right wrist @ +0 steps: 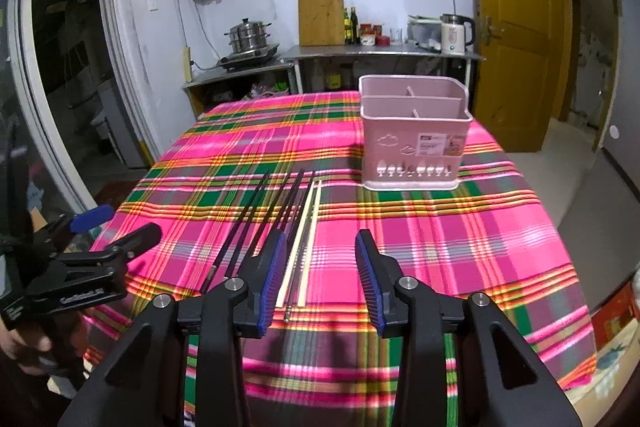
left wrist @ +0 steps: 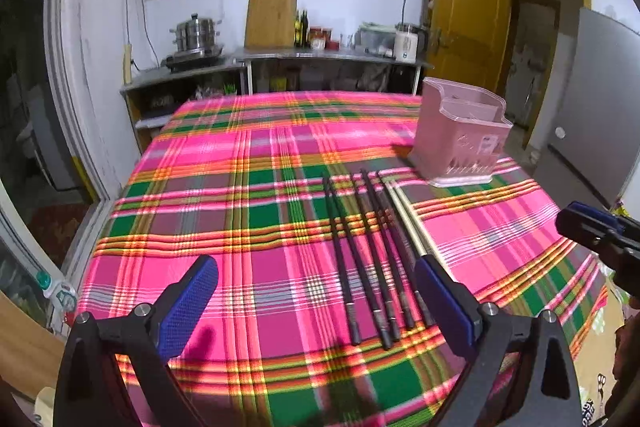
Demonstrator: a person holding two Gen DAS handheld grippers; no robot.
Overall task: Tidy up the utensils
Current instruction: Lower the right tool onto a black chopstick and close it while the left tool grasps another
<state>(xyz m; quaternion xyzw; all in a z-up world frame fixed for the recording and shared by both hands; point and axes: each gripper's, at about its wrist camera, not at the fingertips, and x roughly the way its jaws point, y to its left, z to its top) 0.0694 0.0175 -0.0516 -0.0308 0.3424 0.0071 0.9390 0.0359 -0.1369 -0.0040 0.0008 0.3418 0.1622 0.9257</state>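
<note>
Several black chopsticks (left wrist: pixel 360 251) and a pale pair (left wrist: pixel 404 219) lie side by side on the plaid tablecloth (left wrist: pixel 240 187). In the right wrist view the black chopsticks (right wrist: pixel 256 223) and the pale pair (right wrist: pixel 306 239) lie the same way. A pink divided utensil holder (left wrist: pixel 460 135) stands behind them, empty as far as I see; it also shows in the right wrist view (right wrist: pixel 414 135). My left gripper (left wrist: pixel 316 291) is open above the near ends of the chopsticks. My right gripper (right wrist: pixel 320 267) is open, its left finger over the pale pair.
The right gripper's tip (left wrist: pixel 592 223) shows at the right edge of the left view, and the left gripper (right wrist: pixel 100 247) at the left of the right view. A steel counter (right wrist: pixel 360 53) with a pot, a cutting board, bottles and a kettle stands behind the table. A yellow door (right wrist: pixel 516 27) is at the right.
</note>
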